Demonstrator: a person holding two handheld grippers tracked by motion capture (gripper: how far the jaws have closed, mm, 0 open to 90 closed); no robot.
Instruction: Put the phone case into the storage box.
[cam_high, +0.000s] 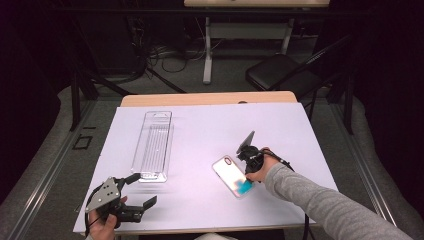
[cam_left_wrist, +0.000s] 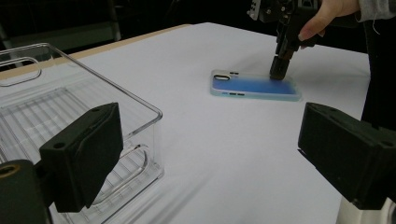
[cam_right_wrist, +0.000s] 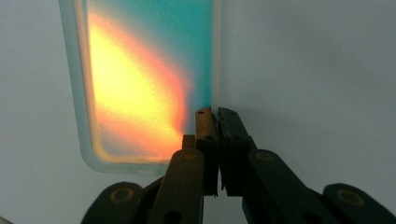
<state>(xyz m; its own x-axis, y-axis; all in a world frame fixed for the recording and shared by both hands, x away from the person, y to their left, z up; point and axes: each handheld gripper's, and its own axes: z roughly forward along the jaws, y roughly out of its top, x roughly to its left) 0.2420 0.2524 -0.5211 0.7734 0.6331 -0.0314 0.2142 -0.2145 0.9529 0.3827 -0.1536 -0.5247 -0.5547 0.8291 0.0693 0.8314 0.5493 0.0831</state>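
A phone case (cam_high: 230, 174) with a translucent rim and a blue-to-orange back lies flat on the white table sheet (cam_high: 210, 120), right of centre. My right gripper (cam_high: 248, 180) points down at its near right edge, held by a hand in a grey sleeve. In the right gripper view the phone case (cam_right_wrist: 140, 84) has its side rim pinched between the jaws, and the right gripper (cam_right_wrist: 217, 114) is shut on it. The left gripper view shows the right gripper (cam_left_wrist: 279, 73) standing on the phone case (cam_left_wrist: 254, 87). My left gripper (cam_high: 142, 190) rests open at the front left corner, nothing between its pads.
A long clear plastic bin (cam_high: 155, 145) lies lengthwise on the left half of the sheet, its near end just beyond my left gripper (cam_left_wrist: 217, 158); the bin's rim (cam_left_wrist: 140, 105) is close to the left jaw. A folding chair (cam_high: 280, 72) and a desk leg (cam_high: 207, 50) stand beyond the table.
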